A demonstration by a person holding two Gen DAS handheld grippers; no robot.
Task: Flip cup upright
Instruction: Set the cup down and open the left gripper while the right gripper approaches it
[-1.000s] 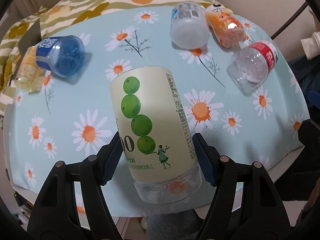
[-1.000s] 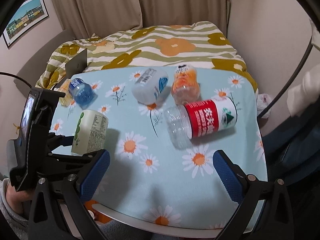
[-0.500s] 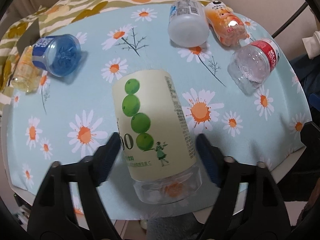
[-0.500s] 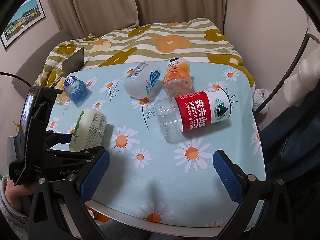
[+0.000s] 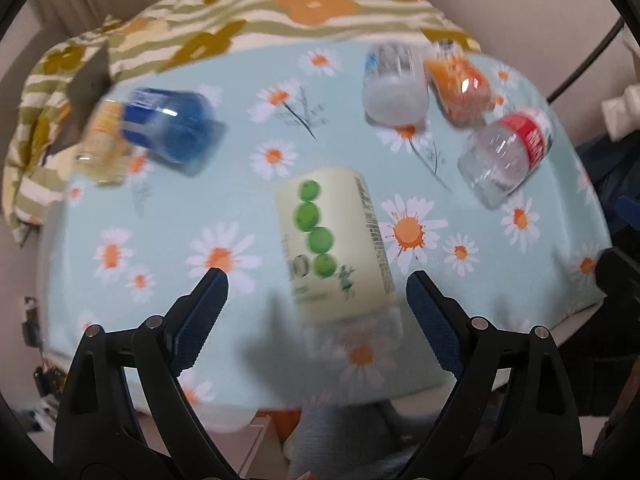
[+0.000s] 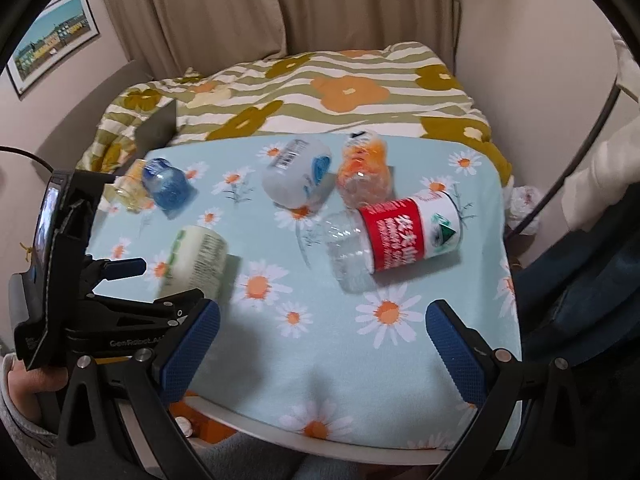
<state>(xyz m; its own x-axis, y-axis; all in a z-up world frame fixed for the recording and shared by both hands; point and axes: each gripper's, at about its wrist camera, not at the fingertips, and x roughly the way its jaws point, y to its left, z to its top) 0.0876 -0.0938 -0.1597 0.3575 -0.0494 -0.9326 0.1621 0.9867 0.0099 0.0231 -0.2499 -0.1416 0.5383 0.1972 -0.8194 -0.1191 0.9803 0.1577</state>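
A cream cup with green dots [image 5: 332,240] rests on the daisy tablecloth [image 5: 160,216], its clear end toward the left wrist camera. It is blurred. In the right wrist view the cream cup [image 6: 196,260] looks to stand on one end, partly hidden behind the left gripper [image 6: 160,284]. My left gripper [image 5: 316,278] is open, its blue pads on either side of the cup and apart from it. My right gripper [image 6: 322,312] is open over the table's near edge and holds nothing.
Several other cups lie on their sides: a blue one [image 6: 166,186], a yellowish one [image 6: 130,192], a white one [image 6: 296,178], an orange one [image 6: 362,176] and a clear one with a red label [image 6: 396,240]. A striped floral blanket [image 6: 320,92] lies behind the table.
My left gripper has opened, let go of the cream cup and drawn back from it. The right gripper's view has shifted slightly; it stays open.
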